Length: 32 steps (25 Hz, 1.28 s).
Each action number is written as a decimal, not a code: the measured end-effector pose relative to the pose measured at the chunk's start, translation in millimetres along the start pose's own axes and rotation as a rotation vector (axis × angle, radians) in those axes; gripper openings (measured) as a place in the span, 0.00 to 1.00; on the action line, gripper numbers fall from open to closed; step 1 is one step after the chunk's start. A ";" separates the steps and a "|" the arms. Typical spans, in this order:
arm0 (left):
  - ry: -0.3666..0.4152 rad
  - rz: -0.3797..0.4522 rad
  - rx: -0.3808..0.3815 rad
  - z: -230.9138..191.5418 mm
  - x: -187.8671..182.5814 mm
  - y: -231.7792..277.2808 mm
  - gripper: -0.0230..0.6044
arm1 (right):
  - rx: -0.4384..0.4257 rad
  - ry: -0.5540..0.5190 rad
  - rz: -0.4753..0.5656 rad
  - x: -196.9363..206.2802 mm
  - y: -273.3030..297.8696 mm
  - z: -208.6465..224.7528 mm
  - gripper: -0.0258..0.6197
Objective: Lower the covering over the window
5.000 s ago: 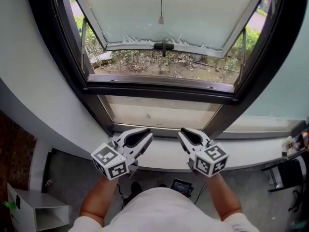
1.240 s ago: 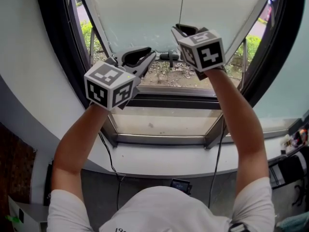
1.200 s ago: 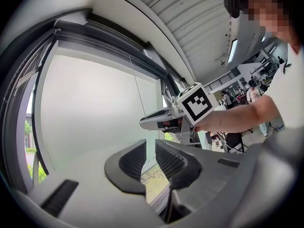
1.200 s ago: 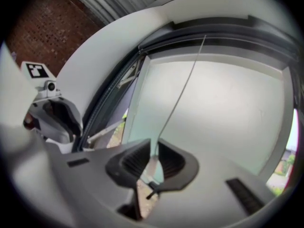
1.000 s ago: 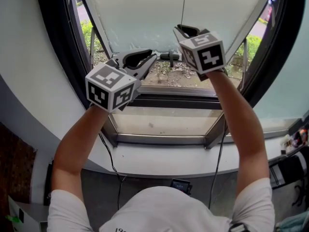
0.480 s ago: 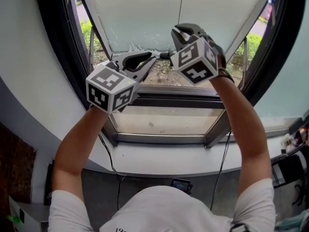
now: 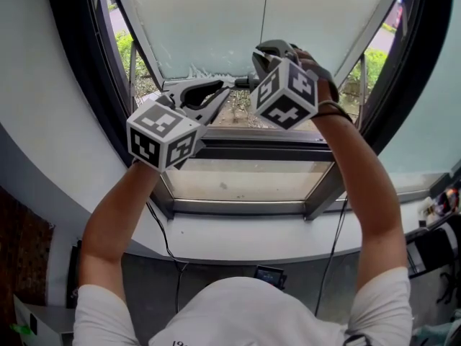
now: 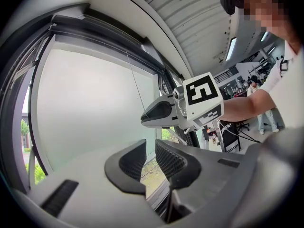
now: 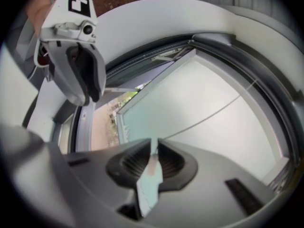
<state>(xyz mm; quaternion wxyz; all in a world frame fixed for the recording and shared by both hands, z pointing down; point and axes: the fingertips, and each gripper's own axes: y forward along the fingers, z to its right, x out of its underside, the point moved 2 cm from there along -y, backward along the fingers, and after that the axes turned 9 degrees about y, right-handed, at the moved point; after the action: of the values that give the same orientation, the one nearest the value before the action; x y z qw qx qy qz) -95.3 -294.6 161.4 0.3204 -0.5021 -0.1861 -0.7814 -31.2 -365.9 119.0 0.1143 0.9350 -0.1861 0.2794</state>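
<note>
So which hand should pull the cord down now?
Right. The right gripper is clamped on the end of the pull cord; the left gripper holds nothing and sits off to the side.

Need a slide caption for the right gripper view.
Right gripper clamps the blind cord's pull in front of the frosted window.

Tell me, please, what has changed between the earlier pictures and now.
Both tools rose from the sill to the window. The right tool rolled sideways and now clamps the pull cord. The left tool stays empty; the window stays open.
</note>
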 end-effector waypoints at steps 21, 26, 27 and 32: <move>0.053 -0.032 -0.017 3.2 -1.0 -4.1 0.13 | -0.112 -0.205 -0.205 70.9 3.3 -91.7 0.12; 0.074 -0.042 -0.041 -1.2 -3.7 -9.7 0.13 | -0.120 -0.222 -0.216 76.1 -2.8 -102.2 0.12; 0.083 -0.044 -0.047 -2.5 -5.4 -11.0 0.13 | -0.118 -0.224 -0.220 77.5 -3.8 -103.3 0.12; 0.117 -0.042 -0.077 -10.4 -16.5 -18.0 0.13 | -0.123 -0.262 -0.271 91.3 -4.8 -112.2 0.12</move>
<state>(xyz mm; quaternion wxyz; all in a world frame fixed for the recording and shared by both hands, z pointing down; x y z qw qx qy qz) -109.8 -282.8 142.6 0.2947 -0.4633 -0.1473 -0.8227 -12.4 -351.9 261.8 0.1826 0.9711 -0.0887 0.1254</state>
